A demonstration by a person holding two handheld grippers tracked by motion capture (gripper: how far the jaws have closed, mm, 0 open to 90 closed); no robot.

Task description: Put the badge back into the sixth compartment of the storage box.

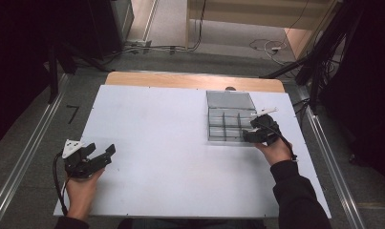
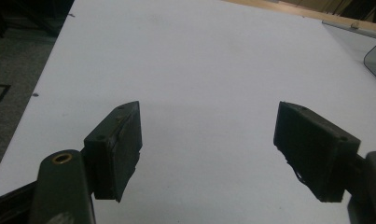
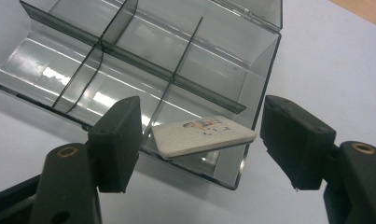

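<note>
Placing a small tile into the divided box: in the high view the right gripper (image 1: 255, 135) is sitting at the near right corner of the clear box (image 1: 229, 118) on the white table (image 1: 156, 143), while the left gripper (image 1: 101, 153) is idling well apart at the left. In the left gripper view its jaws are standing wide with nothing between them. In the right gripper view the jaws are parted and clear of the tile (image 3: 203, 136), which is lying tilted in the near corner compartment, propped on the wall. Best to be backing straight out without nudging it.
</note>
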